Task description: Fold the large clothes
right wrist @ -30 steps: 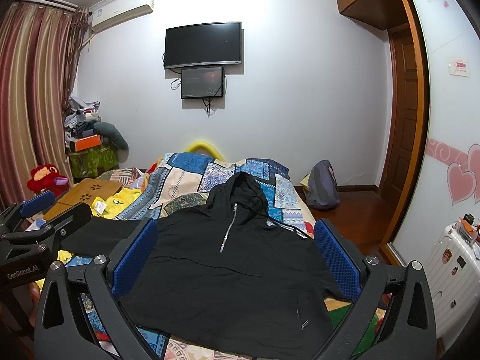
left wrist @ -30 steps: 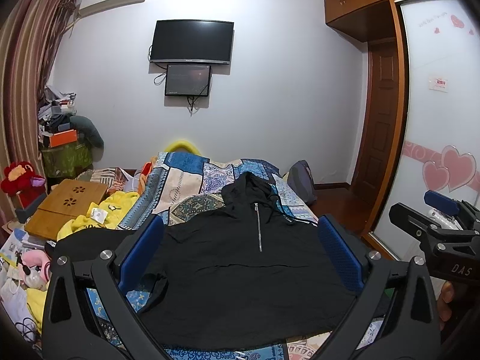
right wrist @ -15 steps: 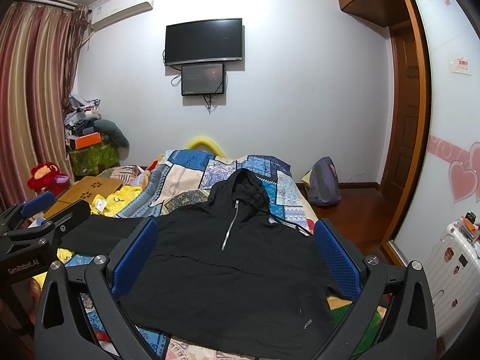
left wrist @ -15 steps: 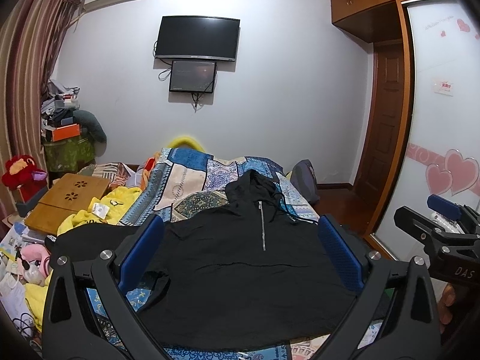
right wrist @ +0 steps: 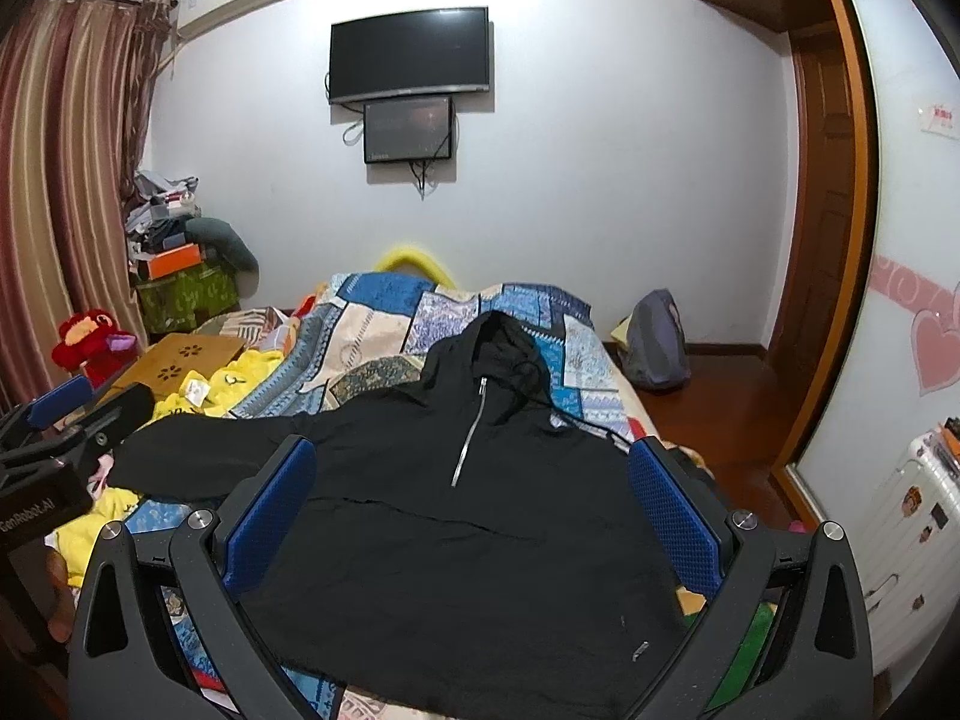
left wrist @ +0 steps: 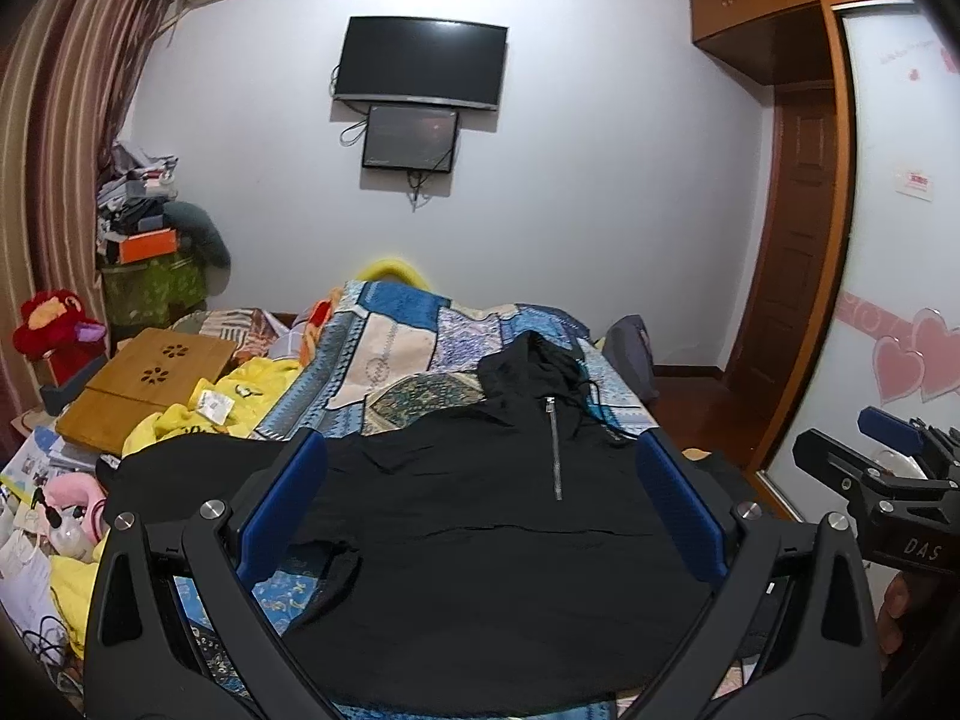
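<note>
Black hoodie [left wrist: 480,540] lies flat, front up, on the bed [left wrist: 396,348], hood toward the far wall, silver half-zip [left wrist: 555,456] down the chest; one sleeve runs out toward the yellow cloth [left wrist: 252,390] at the bed's left side. Left gripper [left wrist: 480,522] has its jaws spread wide, blue pads [left wrist: 282,510] either side of the hoodie body, nothing held, above the fabric, not touching as far as I can tell. Right gripper [right wrist: 474,516] is the same: wide apart, empty, framing the hoodie from slightly further right; small tag [right wrist: 640,651] visible near the hem. Each wrist view catches the other gripper at its edge: "DAS" printed on the right one in the left view, "GenRobot.AI" on the left one in the right view. Back wall: TV [left wrist: 420,63] with a smaller screen [left wrist: 411,137] under it, AC unit [right wrist: 240,0] top left. White suitcase [right wrist: 924,516] with stickers by the wardrobe; sticker text too small to read. Wardrobe door has a small red-lettered label [left wrist: 915,182], unreadable.
</note>
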Tool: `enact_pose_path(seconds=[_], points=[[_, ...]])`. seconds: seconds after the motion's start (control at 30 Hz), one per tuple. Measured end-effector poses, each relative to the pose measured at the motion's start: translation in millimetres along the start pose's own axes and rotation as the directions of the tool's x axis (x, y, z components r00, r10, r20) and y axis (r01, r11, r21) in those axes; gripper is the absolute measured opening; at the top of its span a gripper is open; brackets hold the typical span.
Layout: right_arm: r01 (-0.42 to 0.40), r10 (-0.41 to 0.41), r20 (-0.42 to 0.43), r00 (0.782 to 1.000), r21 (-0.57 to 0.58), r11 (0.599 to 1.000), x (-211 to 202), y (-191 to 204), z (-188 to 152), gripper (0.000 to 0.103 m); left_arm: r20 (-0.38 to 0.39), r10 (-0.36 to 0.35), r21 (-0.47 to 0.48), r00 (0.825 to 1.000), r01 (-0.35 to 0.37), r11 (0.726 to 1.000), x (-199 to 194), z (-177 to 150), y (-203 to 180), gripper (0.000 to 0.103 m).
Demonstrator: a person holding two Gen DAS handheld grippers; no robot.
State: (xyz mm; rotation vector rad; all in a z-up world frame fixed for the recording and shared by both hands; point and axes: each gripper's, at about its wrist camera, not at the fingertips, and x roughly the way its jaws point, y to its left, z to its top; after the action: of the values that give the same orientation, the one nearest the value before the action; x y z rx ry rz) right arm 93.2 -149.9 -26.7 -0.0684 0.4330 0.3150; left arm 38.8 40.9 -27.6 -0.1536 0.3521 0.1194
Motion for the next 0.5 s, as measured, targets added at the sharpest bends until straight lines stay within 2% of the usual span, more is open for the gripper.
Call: enact_pose_path(seconds=[0.3,0.5], points=[[0.007,-0.006,-0.061,0.998,0.016,1.0,38,1,4,0.103,-0.043,0.11,-0.061,0.993,-0.113,0.992,39,1,54,0.103],[0.033,-0.033,-0.092,0.995,-0.006,0.999,65,3,8,0.103,-0.087,0.208,-0.068,0.974,-0.215,0.974,70,-2,93,0.103]])
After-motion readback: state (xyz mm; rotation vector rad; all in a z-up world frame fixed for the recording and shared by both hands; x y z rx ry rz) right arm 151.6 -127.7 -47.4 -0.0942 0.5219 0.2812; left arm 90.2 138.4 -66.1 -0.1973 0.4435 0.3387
